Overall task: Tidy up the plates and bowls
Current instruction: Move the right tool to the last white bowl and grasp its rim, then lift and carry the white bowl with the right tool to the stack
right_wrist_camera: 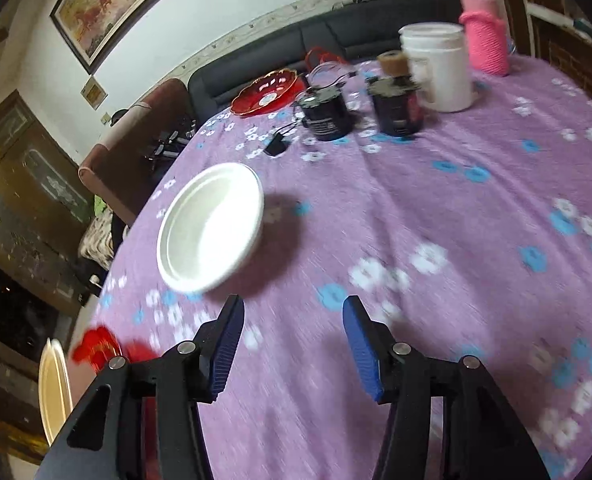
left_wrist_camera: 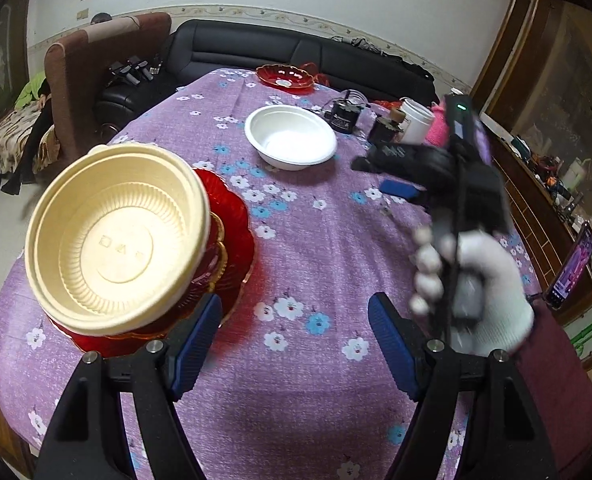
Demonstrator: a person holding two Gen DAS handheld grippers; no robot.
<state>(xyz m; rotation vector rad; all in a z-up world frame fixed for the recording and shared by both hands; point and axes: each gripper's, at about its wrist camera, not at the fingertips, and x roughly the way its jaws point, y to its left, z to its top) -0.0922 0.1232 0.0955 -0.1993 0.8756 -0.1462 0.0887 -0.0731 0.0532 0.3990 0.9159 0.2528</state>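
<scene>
Left tongs [left_wrist_camera: 294, 344] are seen spread wide at the bottom centre of the left wrist view, nothing pinched between the blue pads, purple floral cloth of the worktop [left_wrist_camera: 327, 248] visible in the gap. A cream ribbed bowl [left_wrist_camera: 116, 238] is seen at left centre of that frame, tilted toward the camera, stacked on red plates [left_wrist_camera: 236, 236] with gold scalloped edges; the left blue pad is just beside the lower rim of that stack, contact cannot be told. A white bowl [left_wrist_camera: 292, 138] is set upright on the worktop at upper centre, apart from the stack. Another red plate [left_wrist_camera: 286, 77] is placed at the far edge of the worktop, top centre. Right tongs [left_wrist_camera: 399, 178] are seen blurred at right centre of the same frame, held by a white-gloved hand [left_wrist_camera: 475, 284]. In the right wrist view the right tongs [right_wrist_camera: 294, 346] are spread apart at bottom centre, empty, above the cloth. The white bowl [right_wrist_camera: 210, 226] lies at left centre there, just beyond the left pad, not touched. The cream bowl [right_wrist_camera: 56, 390] and red plates [right_wrist_camera: 100, 346] are cut off at lower left. A white jar [right_wrist_camera: 439, 66], pink-covered bottle [right_wrist_camera: 485, 36] and two dark canisters [right_wrist_camera: 325, 114] are grouped at the upper right
</scene>
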